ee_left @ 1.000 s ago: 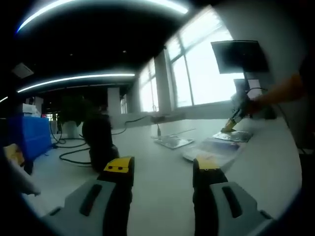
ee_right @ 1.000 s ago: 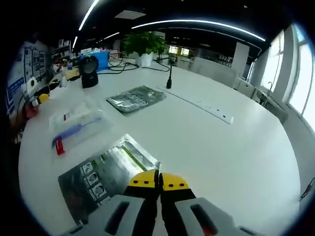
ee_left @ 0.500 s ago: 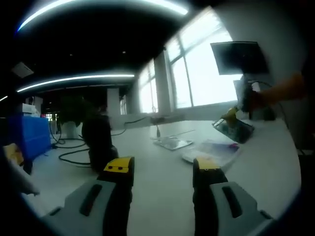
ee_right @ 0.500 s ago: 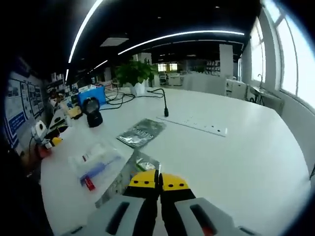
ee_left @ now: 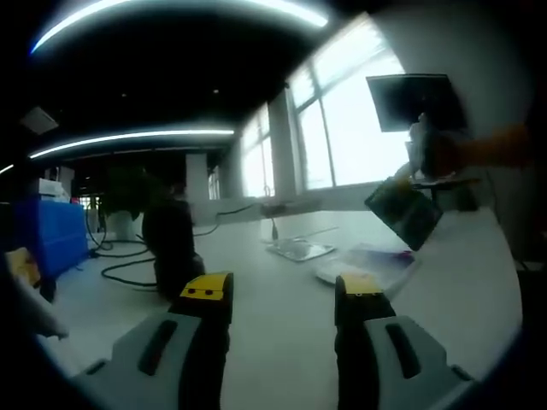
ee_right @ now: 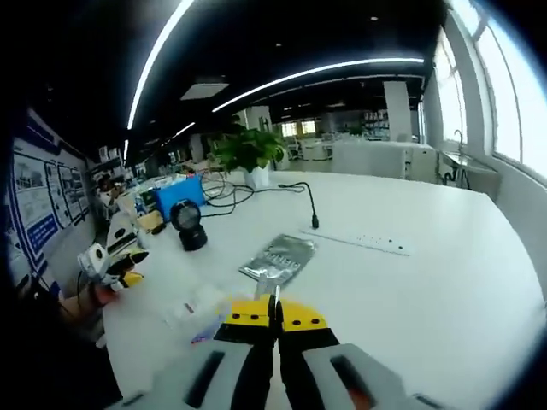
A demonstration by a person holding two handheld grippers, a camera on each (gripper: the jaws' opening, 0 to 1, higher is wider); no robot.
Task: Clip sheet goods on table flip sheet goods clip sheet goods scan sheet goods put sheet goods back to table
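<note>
Silver sheet goods [ee_left: 403,212] pinched in right gripper [ee_right: 274,313] fingers

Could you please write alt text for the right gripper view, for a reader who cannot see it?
The right hand-held gripper, its yellow-tipped jaws shut on a thin sheet edge, is raised above a white table. Beyond it lie a silver foil pouch, a black scanner, a blue box and a potted plant.

Sheet goods in the air and on the table

1 dark foil sheet [ee_left: 403,212] is hanging tilted up right of the left jaws, pinched at its upper edge; 1 silver pouch [ee_right: 279,255] is lying flat just beyond the right jaws' tips.
</note>
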